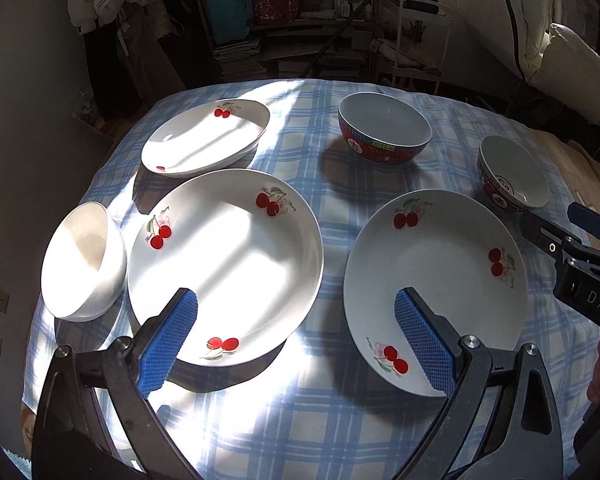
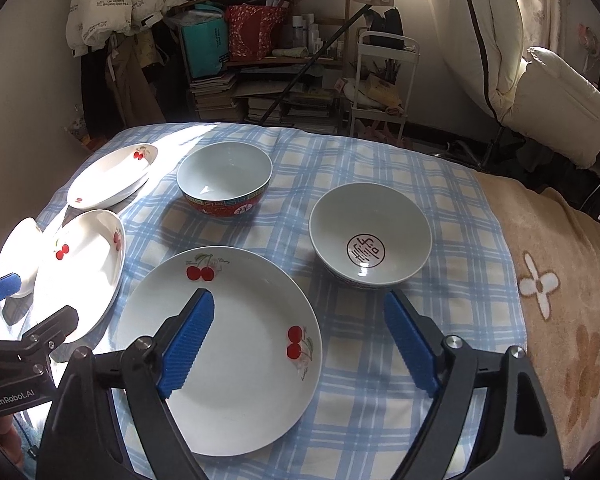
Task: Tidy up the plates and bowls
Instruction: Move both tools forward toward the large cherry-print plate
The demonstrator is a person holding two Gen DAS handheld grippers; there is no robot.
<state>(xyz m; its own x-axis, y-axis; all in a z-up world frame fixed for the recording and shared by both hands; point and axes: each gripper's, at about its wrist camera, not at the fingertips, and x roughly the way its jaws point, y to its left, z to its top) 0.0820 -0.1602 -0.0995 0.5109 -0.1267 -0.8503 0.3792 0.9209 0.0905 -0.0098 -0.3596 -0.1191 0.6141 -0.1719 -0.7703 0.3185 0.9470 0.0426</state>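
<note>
Nearest the lens, the right gripper is held wide open above the near cherry plate, nothing gripped; the left gripper is likewise spread and empty, poised between the sunlit cherry plate and that same near plate. The near plate is found directly under the right tool's left finger — so the right hand is judged the nearer one. Round, shallow and glossy white (red cherries printed near the rim), it lies flat on the checked tablecloth, apart from the two red-patterned bowls beyond.
</note>
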